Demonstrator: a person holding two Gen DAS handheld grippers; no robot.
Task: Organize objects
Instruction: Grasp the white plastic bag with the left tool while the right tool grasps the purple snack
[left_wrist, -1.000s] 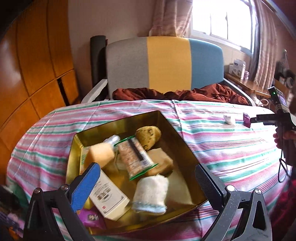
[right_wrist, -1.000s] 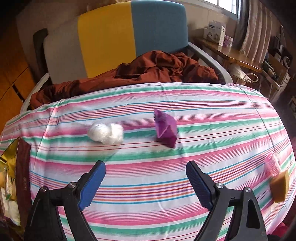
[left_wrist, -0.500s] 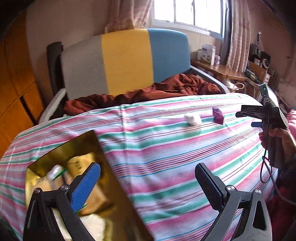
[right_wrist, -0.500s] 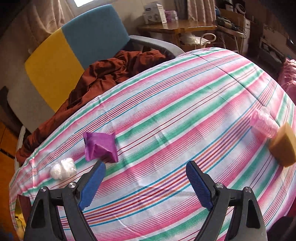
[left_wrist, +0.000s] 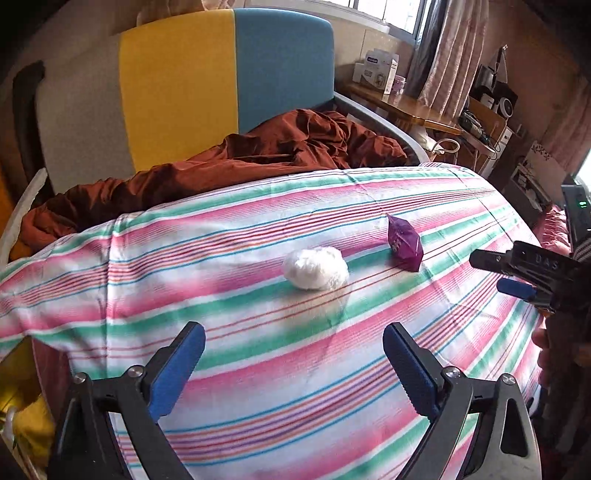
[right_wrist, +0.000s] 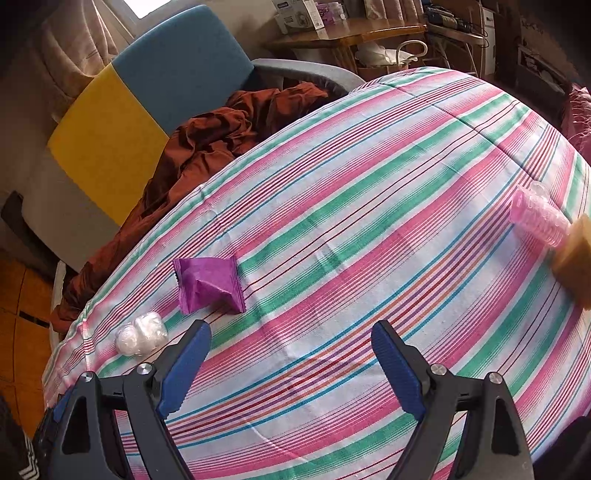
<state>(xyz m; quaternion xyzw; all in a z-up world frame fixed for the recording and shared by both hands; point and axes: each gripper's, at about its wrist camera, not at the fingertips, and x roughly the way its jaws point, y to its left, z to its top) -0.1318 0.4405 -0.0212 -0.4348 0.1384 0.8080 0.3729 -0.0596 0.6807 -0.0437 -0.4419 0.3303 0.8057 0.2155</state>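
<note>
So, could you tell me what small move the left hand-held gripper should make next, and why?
Probably ease the left hand-held gripper forward and down over the white fluffy ball. The ball lies loose on the striped cloth, straight ahead of the gripper and roughly centred between its fingers. The jaws are closing slightly with nothing between them yet. The purple packet lies farther right, nearer the right hand-held gripper.
</note>
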